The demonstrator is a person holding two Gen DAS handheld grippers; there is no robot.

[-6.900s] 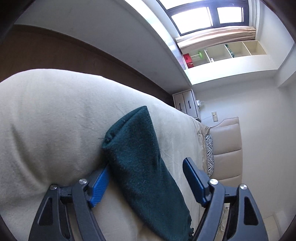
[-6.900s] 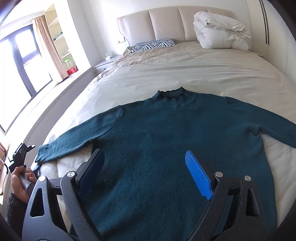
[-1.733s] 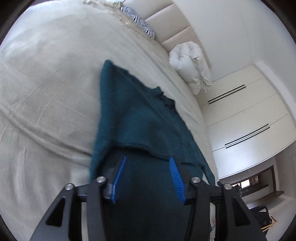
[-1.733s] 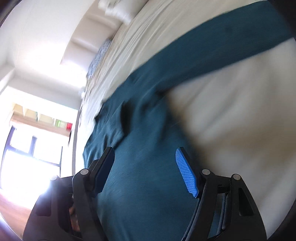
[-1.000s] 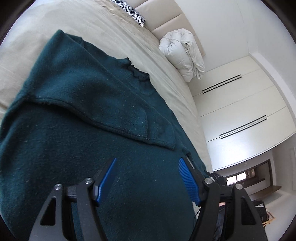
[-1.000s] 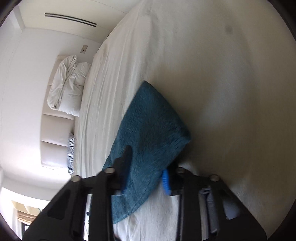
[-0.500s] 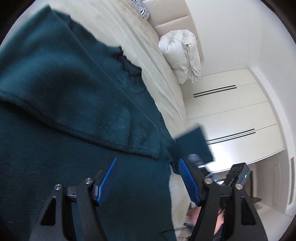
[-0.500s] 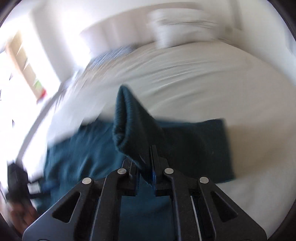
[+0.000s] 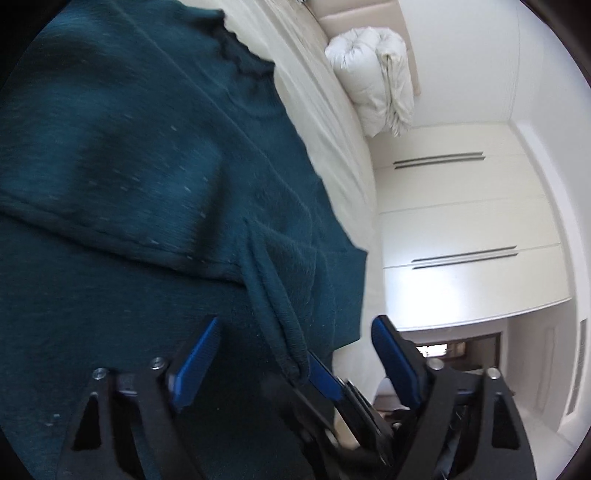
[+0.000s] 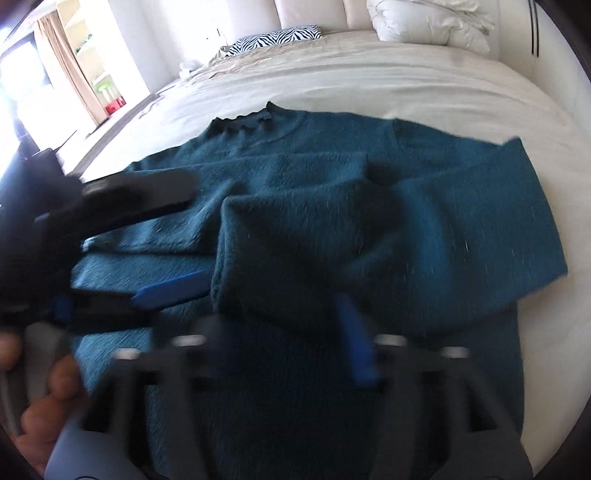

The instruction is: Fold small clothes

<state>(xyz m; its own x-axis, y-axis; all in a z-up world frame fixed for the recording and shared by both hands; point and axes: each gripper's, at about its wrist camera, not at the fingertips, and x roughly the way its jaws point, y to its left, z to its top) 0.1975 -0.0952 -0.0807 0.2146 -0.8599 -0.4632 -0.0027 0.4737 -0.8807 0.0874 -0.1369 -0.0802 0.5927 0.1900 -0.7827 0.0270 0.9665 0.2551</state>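
Note:
A dark teal sweater (image 10: 443,229) lies flat on the cream bed (image 10: 369,74), neck away from me, both sleeves folded across the body. The right sleeve's cuff (image 10: 251,258) rests on the chest just ahead of my right gripper (image 10: 284,325). That gripper's jaws are opening, and the cuff lies loose between them with no pad pressing. My left gripper (image 9: 295,354) hovers open over the sweater's right side. The cuff (image 9: 288,347) and one blue finger (image 9: 325,373) of the right gripper sit between its pads. In the right wrist view the left gripper (image 10: 199,232) comes in from the left.
A rolled white duvet (image 10: 424,18) and a zebra pillow (image 10: 277,37) lie at the headboard. White wardrobe doors (image 9: 461,221) stand past the bed's right edge. A curtained window and shelves (image 10: 85,74) are at the left. A person's hand (image 10: 44,406) holds the left gripper.
My right gripper swung the sleeve over onto the sweater's body, rolled upright and parted its jaws off the cuff. The left gripper slid right across the sweater, still open.

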